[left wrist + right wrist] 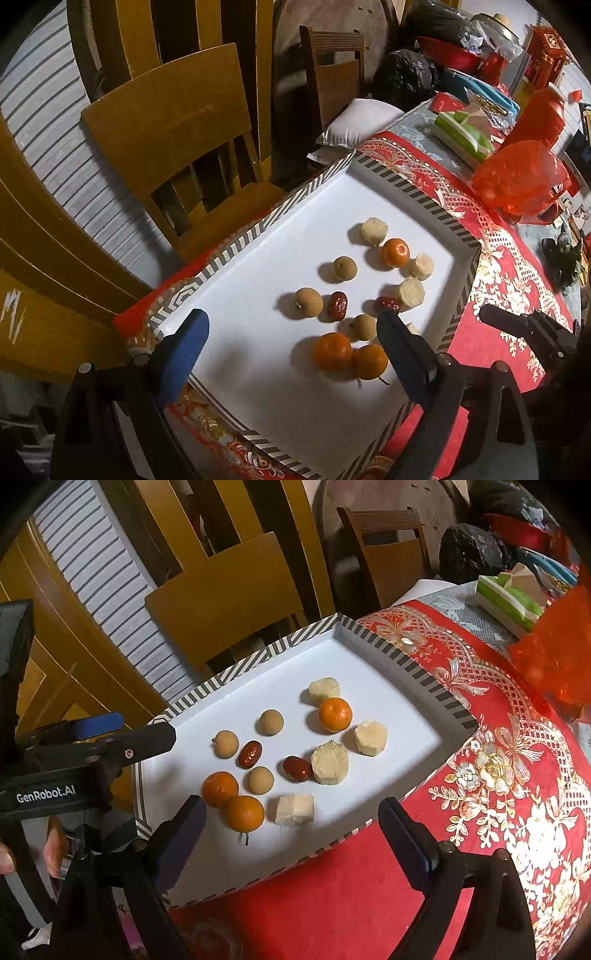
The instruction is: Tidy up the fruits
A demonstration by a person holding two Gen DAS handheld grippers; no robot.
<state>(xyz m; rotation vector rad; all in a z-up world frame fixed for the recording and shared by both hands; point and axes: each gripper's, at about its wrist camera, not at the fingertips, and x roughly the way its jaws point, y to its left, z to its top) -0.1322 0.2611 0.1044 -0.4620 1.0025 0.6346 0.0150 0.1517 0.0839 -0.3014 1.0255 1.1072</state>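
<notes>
Both grippers hang over the near edge of the tray, jaws spread wide and holding nothing; the left gripper (291, 334) stands above the near-left corner, the right gripper (291, 821) above the near rim, with fruit in sight between its fingers but untouched.

All the fruit lies loose on the white floor of the tray (255, 657) — a shallow, striped-rimmed box on the red tablecloth (491, 768). Nearest, two oranges (232, 801) touch each other, beside a pale peeled chunk (294, 809); they look light, firm and round, likely to roll, so a grip across the middle suits them. Behind come three tan longans (260, 780), probably thin-shelled and best pinched gently; two glossy red dates (249, 754), small and likely slippery, best taken across the short axis. Farthest, three more pale chunks (329, 762) and a third orange (335, 714) — the chunks look fibrous, stiff, easy to clamp on their flat sides.
</notes>
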